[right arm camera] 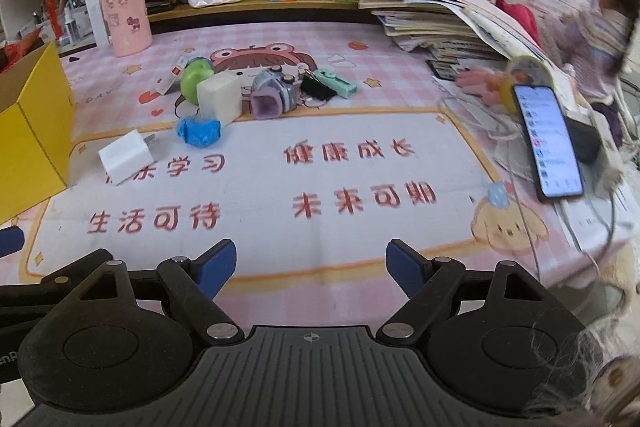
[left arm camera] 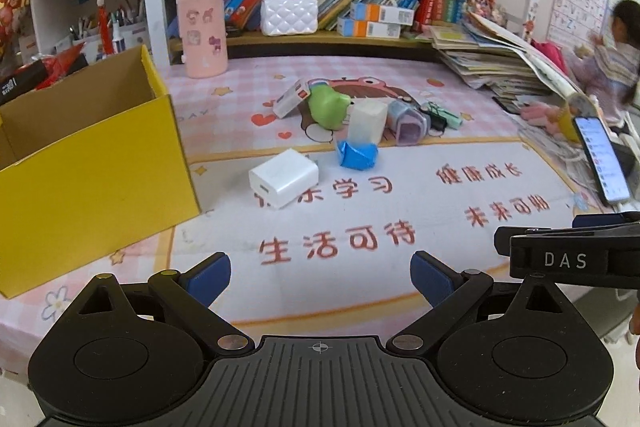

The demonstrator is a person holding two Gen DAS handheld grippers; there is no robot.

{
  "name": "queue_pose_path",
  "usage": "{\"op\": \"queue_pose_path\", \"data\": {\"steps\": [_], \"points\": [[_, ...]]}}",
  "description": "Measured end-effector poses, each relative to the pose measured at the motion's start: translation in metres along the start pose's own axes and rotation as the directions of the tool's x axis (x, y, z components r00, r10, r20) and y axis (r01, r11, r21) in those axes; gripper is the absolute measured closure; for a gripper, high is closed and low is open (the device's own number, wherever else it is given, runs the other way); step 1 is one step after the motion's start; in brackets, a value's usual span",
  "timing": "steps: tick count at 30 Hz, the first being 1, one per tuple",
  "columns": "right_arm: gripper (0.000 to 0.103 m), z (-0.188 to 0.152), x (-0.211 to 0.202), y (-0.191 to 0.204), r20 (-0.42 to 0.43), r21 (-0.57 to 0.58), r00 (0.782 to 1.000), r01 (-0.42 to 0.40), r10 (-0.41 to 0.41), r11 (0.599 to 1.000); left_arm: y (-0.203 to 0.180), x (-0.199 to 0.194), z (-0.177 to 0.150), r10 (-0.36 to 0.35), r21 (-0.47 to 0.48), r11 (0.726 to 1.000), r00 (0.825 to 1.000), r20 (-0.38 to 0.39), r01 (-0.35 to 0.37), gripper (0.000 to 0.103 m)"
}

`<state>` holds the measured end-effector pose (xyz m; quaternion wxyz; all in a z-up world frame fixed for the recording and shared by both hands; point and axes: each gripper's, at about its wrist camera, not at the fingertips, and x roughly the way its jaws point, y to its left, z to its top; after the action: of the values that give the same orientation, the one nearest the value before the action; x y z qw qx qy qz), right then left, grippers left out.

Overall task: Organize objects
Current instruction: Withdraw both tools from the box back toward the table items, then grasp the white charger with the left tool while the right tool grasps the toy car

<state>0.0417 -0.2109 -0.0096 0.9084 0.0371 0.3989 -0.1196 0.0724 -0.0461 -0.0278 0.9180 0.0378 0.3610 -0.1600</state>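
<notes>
Small objects lie on a pink cartoon desk mat (left arm camera: 400,211): a white charger block (left arm camera: 283,178), a blue crumpled piece (left arm camera: 357,154), a frosted white box (left arm camera: 366,123), a green frog toy (left arm camera: 327,107), a purple toy camera (left arm camera: 408,123) and a black binder clip (left arm camera: 437,121). An open yellow cardboard box (left arm camera: 92,167) stands at the left. My left gripper (left arm camera: 320,277) hovers open over the near mat, nothing between its blue pads. My right gripper (right arm camera: 311,267) is open too, well short of the charger (right arm camera: 127,157) and blue piece (right arm camera: 199,132).
A pink sticker-covered cup (left arm camera: 202,33) stands by the bookshelf (left arm camera: 320,39) at the back. Stacked books (left arm camera: 500,63) and a lit phone (right arm camera: 548,141) with cables crowd the right edge. A person (right arm camera: 592,39) stands at the far right. The right tool's body (left arm camera: 576,251) shows beside my left gripper.
</notes>
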Motion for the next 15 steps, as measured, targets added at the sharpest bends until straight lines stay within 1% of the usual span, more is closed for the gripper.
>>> {"op": "queue_pose_path", "data": {"steps": [4, 9, 11, 15], "points": [[0.022, 0.017, 0.016, -0.004, 0.007, -0.03, 0.999, -0.034, 0.035, 0.999, -0.003, 0.013, 0.011, 0.029, -0.034, 0.999, 1.0, 0.003, -0.029, 0.005], [0.031, 0.038, 0.032, -0.008, 0.038, -0.074, 0.995, -0.089, 0.092, 0.993, -0.009, 0.029, 0.026, 0.095, -0.048, 0.994, 0.995, 0.012, -0.094, 0.008], [0.038, 0.046, 0.038, -0.007, 0.052, -0.102, 0.992, -0.11, 0.116, 0.989, -0.009, 0.035, 0.032, 0.111, -0.064, 0.992, 0.994, 0.011, -0.11, 0.01], [0.039, 0.061, 0.049, -0.005, 0.066, -0.143, 0.985, -0.147, 0.157, 0.979, -0.009, 0.054, 0.043, 0.163, -0.098, 0.982, 0.987, 0.002, -0.162, 0.011]]}}
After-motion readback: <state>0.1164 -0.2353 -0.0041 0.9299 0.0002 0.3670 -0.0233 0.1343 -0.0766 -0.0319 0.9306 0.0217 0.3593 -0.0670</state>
